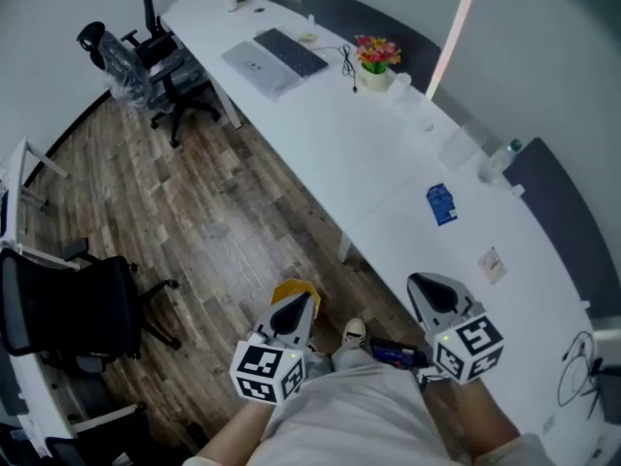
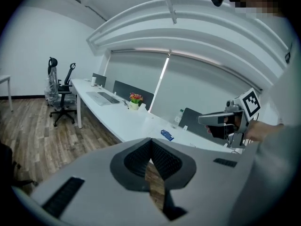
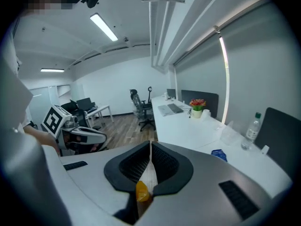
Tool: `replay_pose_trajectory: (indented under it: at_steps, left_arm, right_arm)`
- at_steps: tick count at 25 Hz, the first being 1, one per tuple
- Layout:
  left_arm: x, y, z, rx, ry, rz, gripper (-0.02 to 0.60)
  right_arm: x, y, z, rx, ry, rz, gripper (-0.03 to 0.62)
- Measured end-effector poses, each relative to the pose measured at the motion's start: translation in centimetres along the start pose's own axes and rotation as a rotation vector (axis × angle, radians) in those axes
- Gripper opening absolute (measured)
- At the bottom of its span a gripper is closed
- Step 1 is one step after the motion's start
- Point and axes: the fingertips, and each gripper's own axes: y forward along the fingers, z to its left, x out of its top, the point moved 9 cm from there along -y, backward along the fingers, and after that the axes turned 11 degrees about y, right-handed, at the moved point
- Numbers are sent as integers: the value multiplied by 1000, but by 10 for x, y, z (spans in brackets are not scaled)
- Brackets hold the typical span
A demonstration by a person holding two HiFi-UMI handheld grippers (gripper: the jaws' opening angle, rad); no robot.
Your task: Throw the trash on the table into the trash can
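**Both hand-held grippers hovering short of the trash on the bench**

The left hand-held gripper [image 2: 151, 142] is showing its jaws pressed together with nothing between them; only wooden floor is appearing through the slot behind the pads. The right hand-held gripper [image 3: 150, 146] is also carrying its jaws pressed together. A small yellow scrap [image 3: 142, 191] is showing in the slot behind them, and it cannot be told whether it is pinched or merely lying beyond.

The trash is lying on the long white bench [image 1: 330, 144], ahead of the right hand-held gripper. It is a flat blue foil packet [image 1: 441, 204] and, nearer, a small beige paper wrapper [image 1: 492, 263], apart from each other.

Both pieces are probably very light, thin and crinkly, and the foil may be slippery. Lying flat, they are offering little to bite, so a raised edge or corner looks like the best hold, with the jaws spread first and one sliding under. No trash can is plainly showing; a yellow object on the floor [image 1: 309, 289] beside the left hand-held gripper is too hidden to name.
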Motion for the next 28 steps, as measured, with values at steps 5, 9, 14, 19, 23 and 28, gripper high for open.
replay_pose_trajectory:
  at_steps: [5,9,14,19,23,28]
  left_arm:
    - [6,22,-13,-68,39,29,2]
    - [8,38,-28,-117,68,63,0]
    - [12,61,-54,-178,129,81,0]
    - [10,96,-78,-230,143,75,0]
    - [10,121,-100,-286,161,81,0]
    - [8,159,-125,-341,179,96,1]
  right_arm:
    - [-6,-31,-48,-129,36,-31,40]
    - [-23,-50,-80,-155,72,-63,40]
    - [-54,-74,-124,-243,155,-107,40]
    - [-82,-91,-157,-359,236,-147,40]
    - [-103,-102,-175,-441,268,-147,40]
    - [-122,-116,-204,-505,277,-122,40]
